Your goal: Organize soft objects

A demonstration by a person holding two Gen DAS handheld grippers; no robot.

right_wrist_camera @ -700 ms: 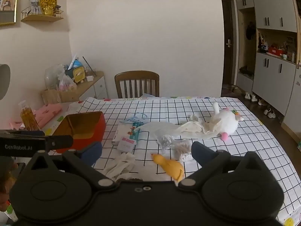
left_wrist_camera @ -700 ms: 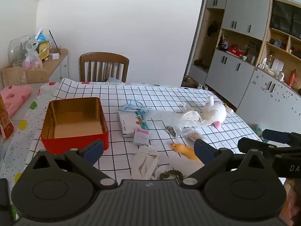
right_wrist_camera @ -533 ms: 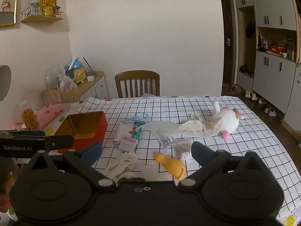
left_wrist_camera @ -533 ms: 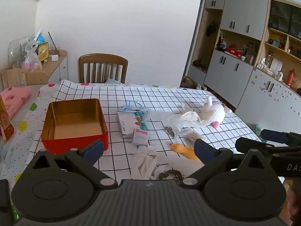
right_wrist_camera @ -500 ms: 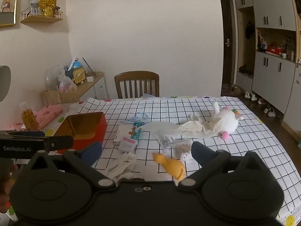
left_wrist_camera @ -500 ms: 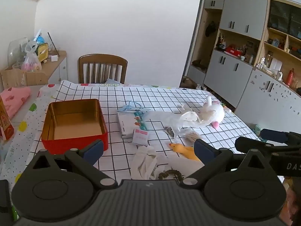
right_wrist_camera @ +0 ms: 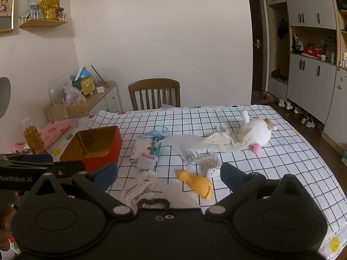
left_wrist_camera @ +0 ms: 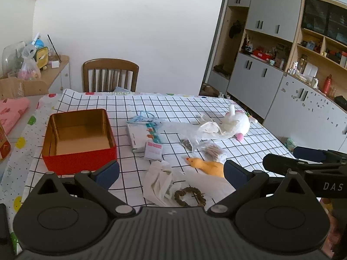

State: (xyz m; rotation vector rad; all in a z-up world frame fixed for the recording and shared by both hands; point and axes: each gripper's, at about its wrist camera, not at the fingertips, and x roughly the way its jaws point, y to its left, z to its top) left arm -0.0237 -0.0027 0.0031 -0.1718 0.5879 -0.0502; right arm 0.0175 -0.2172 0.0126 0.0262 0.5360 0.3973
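Note:
An open red tin box [left_wrist_camera: 78,138] [right_wrist_camera: 95,147] with a gold inside stands at the table's left. Soft things lie scattered: a white plush toy [left_wrist_camera: 236,123] [right_wrist_camera: 258,132] far right, a yellow duck toy [left_wrist_camera: 206,165] [right_wrist_camera: 197,183], white gloves [left_wrist_camera: 160,182] [right_wrist_camera: 138,185], a brown scrunchie [left_wrist_camera: 190,196] [right_wrist_camera: 153,202], and crumpled clear plastic bags [left_wrist_camera: 188,132] [right_wrist_camera: 190,149]. My left gripper [left_wrist_camera: 171,173] hovers open above the table's near edge, nothing between its fingers. My right gripper [right_wrist_camera: 169,174] is likewise open and empty, with the duck ahead of it.
A checked cloth covers the table [left_wrist_camera: 173,106]. A white booklet box [left_wrist_camera: 141,136] and a small pink packet [left_wrist_camera: 154,150] lie mid-table. A wooden chair [left_wrist_camera: 110,74] stands behind. A side cabinet with clutter [left_wrist_camera: 32,62] is at left, grey cupboards [left_wrist_camera: 271,75] at right.
Both views have shifted only slightly; the grippers stay open above the near edge and nothing on the table has moved.

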